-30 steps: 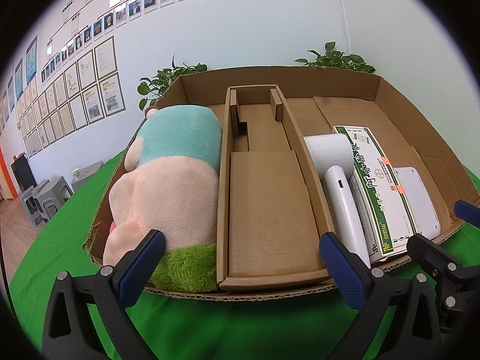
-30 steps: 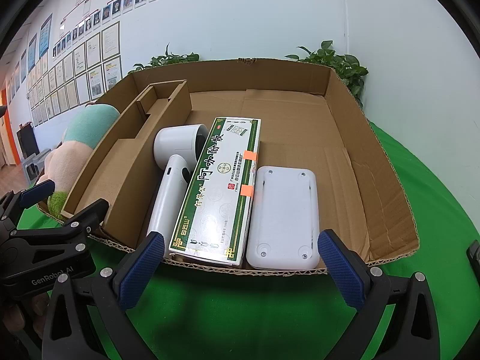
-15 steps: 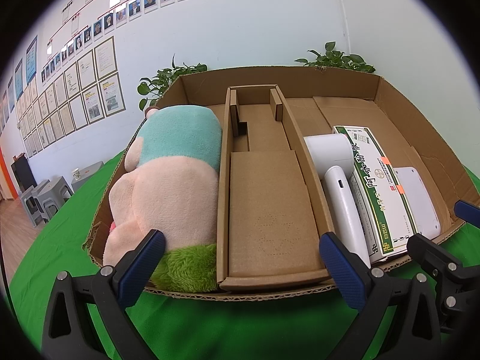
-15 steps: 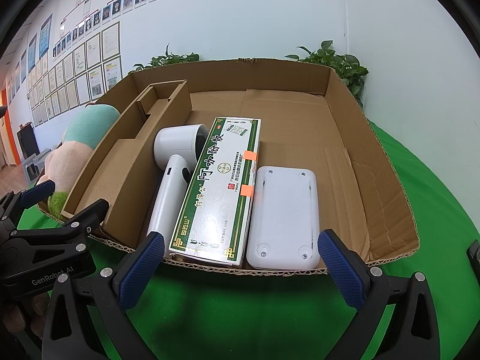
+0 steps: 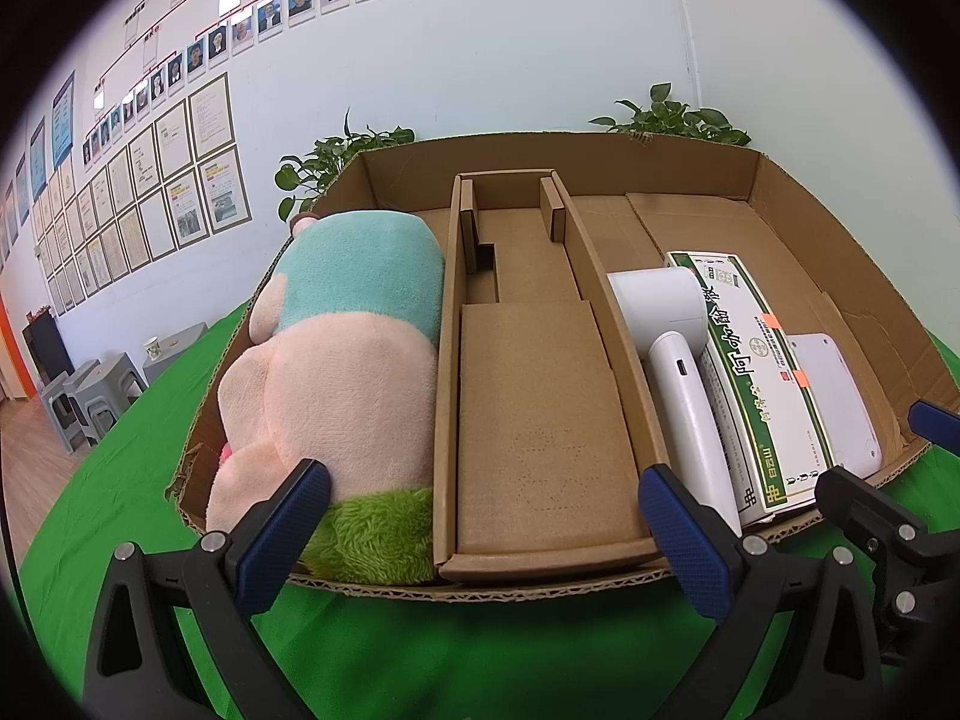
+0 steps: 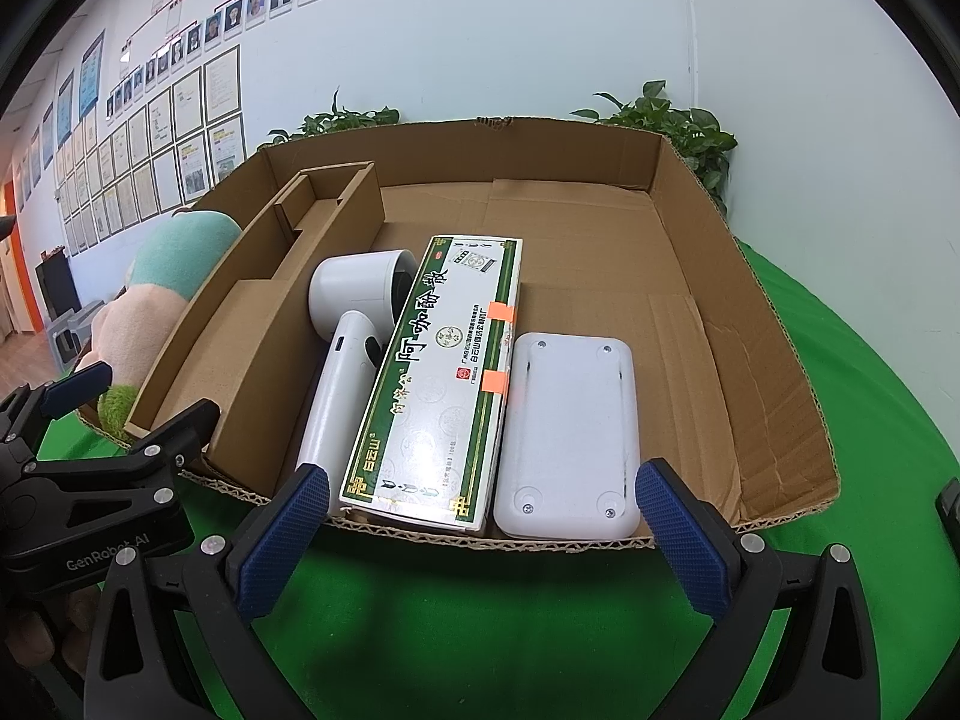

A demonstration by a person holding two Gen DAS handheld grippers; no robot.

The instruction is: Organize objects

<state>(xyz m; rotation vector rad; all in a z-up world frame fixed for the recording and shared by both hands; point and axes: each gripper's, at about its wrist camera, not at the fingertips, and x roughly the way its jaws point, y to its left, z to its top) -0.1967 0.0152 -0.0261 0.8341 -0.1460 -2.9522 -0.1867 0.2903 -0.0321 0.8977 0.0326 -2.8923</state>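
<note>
A shallow cardboard box [image 5: 852,252] [image 6: 768,324] lies on green cloth. A plush toy [image 5: 336,372] [image 6: 162,300] in teal, pink and green fills its left compartment. A cardboard insert [image 5: 540,396] [image 6: 264,312] sits beside it. To the right lie a white handheld device [image 5: 678,360] [image 6: 348,354], a green-and-white carton [image 5: 756,372] [image 6: 438,378] and a flat white device [image 5: 834,396] [image 6: 570,426]. My left gripper [image 5: 480,534] stands open before the box's near edge, empty. My right gripper [image 6: 474,540] is open in front of the carton, empty.
Potted plants [image 5: 336,162] [image 6: 678,126] stand behind the box against a white wall with framed papers [image 5: 174,198]. Grey stools [image 5: 90,396] stand on the floor at far left. Green cloth [image 6: 888,396] extends to the right of the box. A hand [image 6: 36,630] holds the left gripper's handle.
</note>
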